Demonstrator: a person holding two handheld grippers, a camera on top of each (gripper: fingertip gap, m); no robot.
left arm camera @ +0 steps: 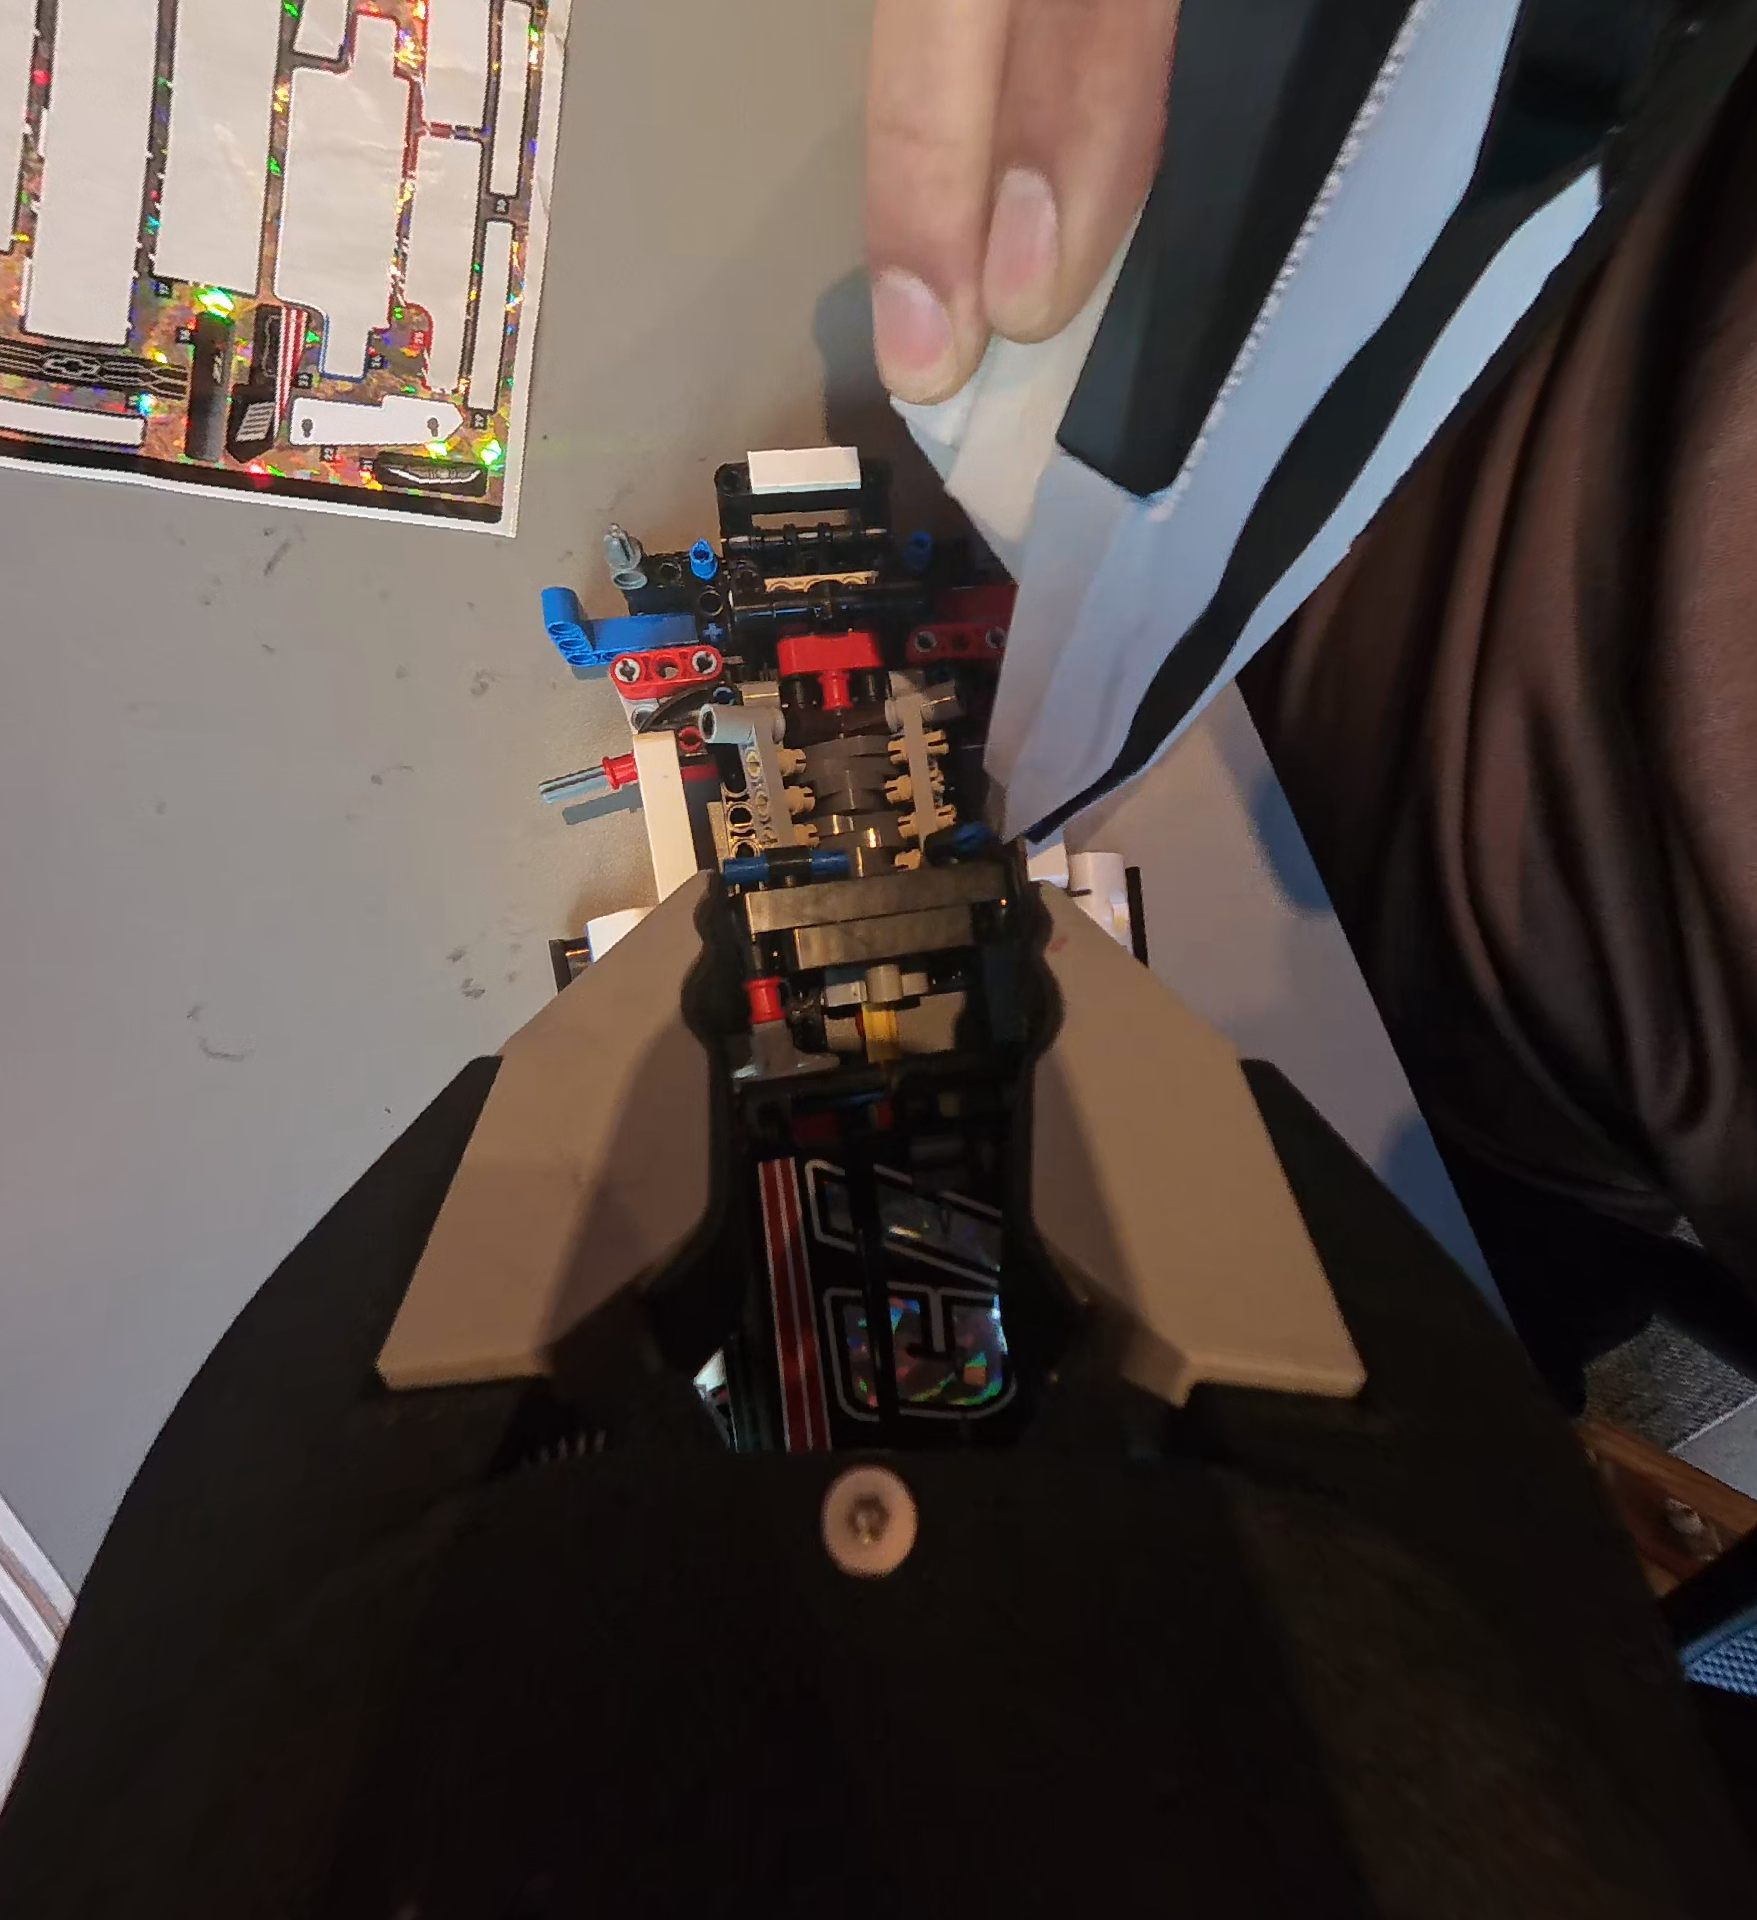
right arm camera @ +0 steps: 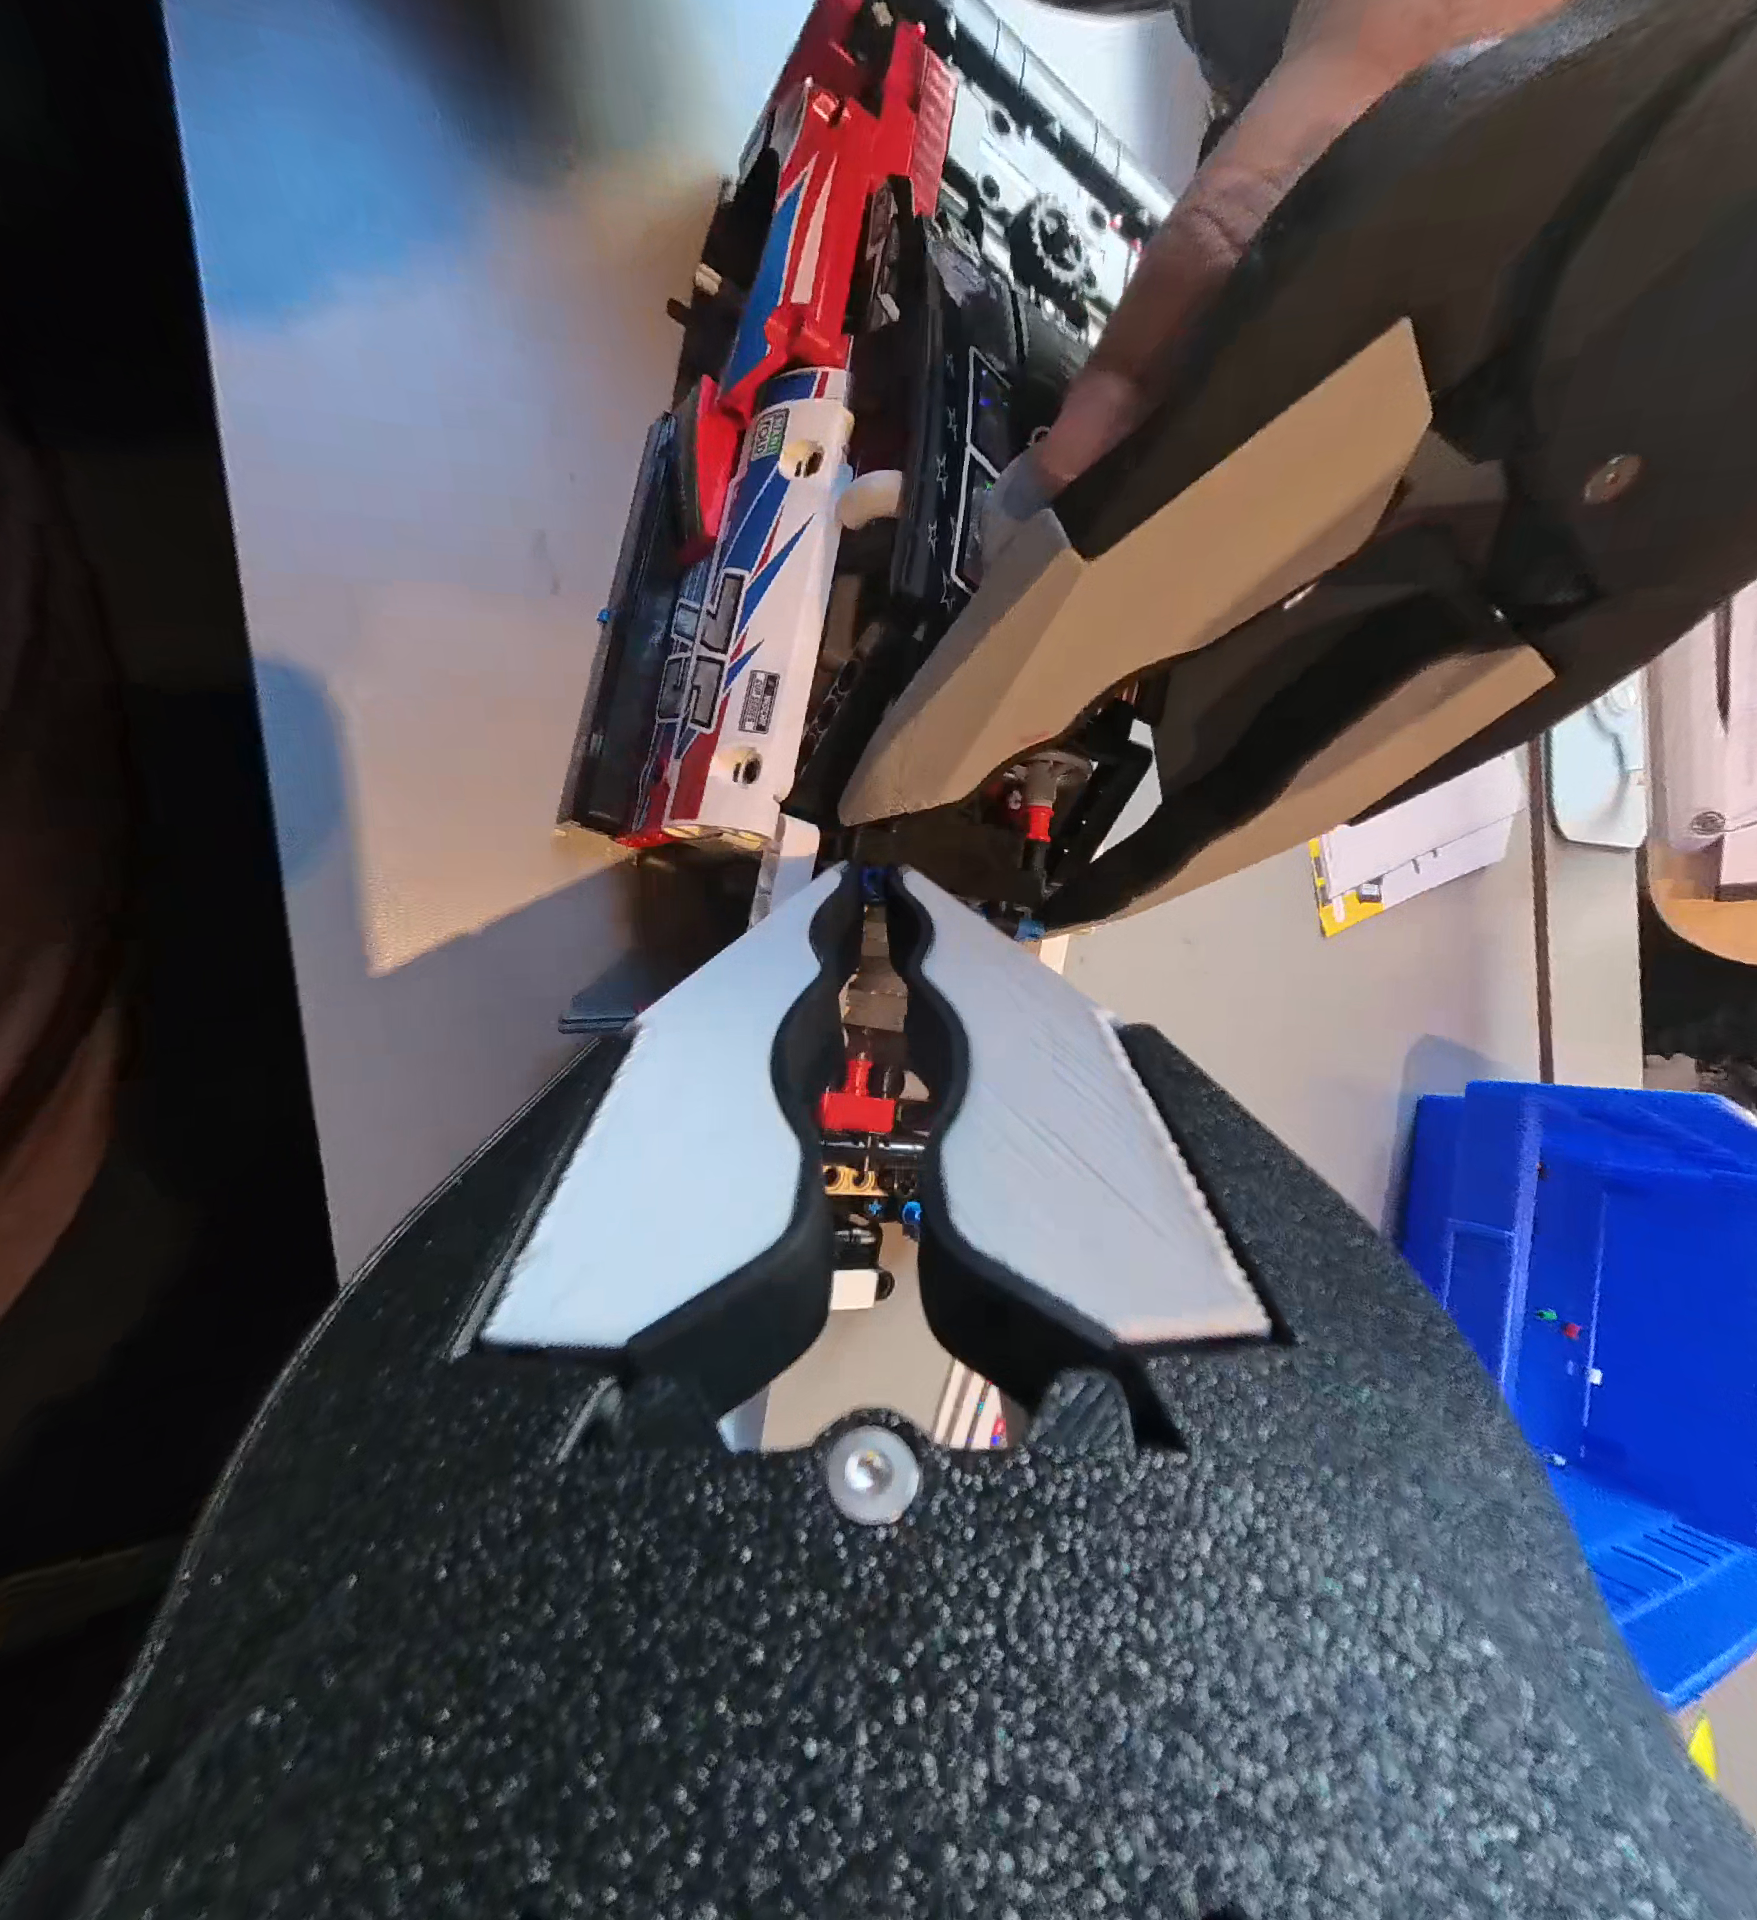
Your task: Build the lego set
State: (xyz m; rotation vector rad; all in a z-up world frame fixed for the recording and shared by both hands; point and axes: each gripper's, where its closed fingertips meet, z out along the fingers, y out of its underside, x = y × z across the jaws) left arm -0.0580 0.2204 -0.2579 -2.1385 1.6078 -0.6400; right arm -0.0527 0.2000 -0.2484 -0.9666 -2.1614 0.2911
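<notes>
While the left gripper (left arm camera: 869,925) is clamping its two grey fingers on either side of the lego car (left arm camera: 832,727), the car is lying on a grey table (left arm camera: 230,779), its open chassis of black, red, blue and grey pieces stretching away from the camera. One sticker-covered black panel is sitting low between the fingers. Beyond the car, one holographic sticker sheet (left arm camera: 219,239) is lying flat at the upper left, most of its stickers already peeled off. One bare hand (left arm camera: 967,197) is reaching in from the top, two of its fingertips showing, beside the right gripper's white and black body.

From the right wrist view, the right gripper (right arm camera: 874,883) is pinching its two fingertips almost together on a small blue piece (right arm camera: 872,885) at the car's near end. Just past it, the left gripper (right arm camera: 957,727) is holding the car (right arm camera: 749,561), whose red, white and blue side panel is facing the camera. Farther right, one blue bin (right arm camera: 1632,1299) is standing, with a booklet (right arm camera: 1404,852) behind it.
</notes>
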